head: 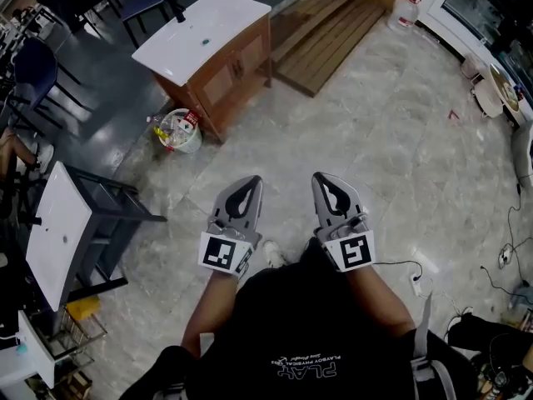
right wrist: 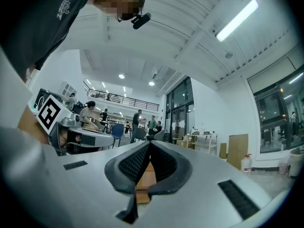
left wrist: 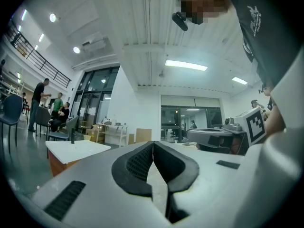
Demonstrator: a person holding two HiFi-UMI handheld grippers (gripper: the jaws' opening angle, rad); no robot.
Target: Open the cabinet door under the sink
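Observation:
The wooden sink cabinet (head: 218, 72) with a white top stands far ahead on the floor, upper left in the head view, its two doors (head: 231, 67) closed. My left gripper (head: 247, 182) and right gripper (head: 323, 178) are held side by side close to my body, well short of the cabinet. Both are shut with nothing between the pads. In the left gripper view the left gripper (left wrist: 153, 144) has its jaws pressed together, and the cabinet's white top (left wrist: 76, 150) shows low at the left. The right gripper (right wrist: 148, 144) is also shut, with brown wood (right wrist: 144, 179) behind its jaws.
A white bucket of rubbish (head: 179, 130) sits by the cabinet's near corner. A second sink on a dark stand (head: 60, 232) is at the left. A wooden platform (head: 321, 32) and a water jug (head: 405, 11) lie beyond. Chairs (head: 33, 69) stand far left, and cables (head: 500, 261) lie at the right.

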